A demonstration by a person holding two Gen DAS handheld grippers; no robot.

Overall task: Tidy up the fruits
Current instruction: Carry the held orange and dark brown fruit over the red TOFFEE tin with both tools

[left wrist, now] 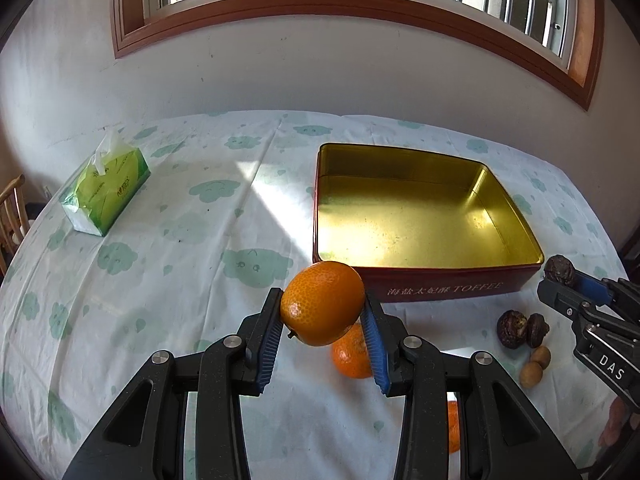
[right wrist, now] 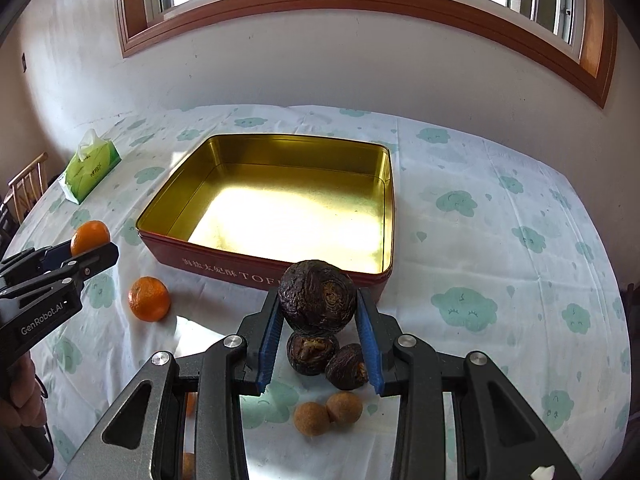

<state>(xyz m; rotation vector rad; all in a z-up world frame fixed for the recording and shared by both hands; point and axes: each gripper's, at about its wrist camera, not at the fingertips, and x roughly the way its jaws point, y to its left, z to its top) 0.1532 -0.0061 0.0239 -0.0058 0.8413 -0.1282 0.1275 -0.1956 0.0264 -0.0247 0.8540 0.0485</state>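
Note:
My left gripper (left wrist: 323, 312) is shut on an orange (left wrist: 322, 307) and holds it above the table, just in front of the red tin (left wrist: 440, 286) with the empty gold inside. It also shows in the right wrist view (right wrist: 93, 249). My right gripper (right wrist: 318, 300) is shut on a dark wrinkled fruit (right wrist: 317, 297), held above the table near the tin's front wall (right wrist: 224, 270). It also shows in the left wrist view (left wrist: 568, 280). Another orange (left wrist: 350, 356) lies under the left gripper. Two dark fruits (right wrist: 326, 358) and two small tan fruits (right wrist: 326, 412) lie below the right gripper.
A green tissue pack (left wrist: 106, 190) lies at the table's far left. A wooden chair (left wrist: 12, 216) stands beyond the left edge. A further orange (left wrist: 453, 426) lies near the front edge. The wall and a window are behind the table.

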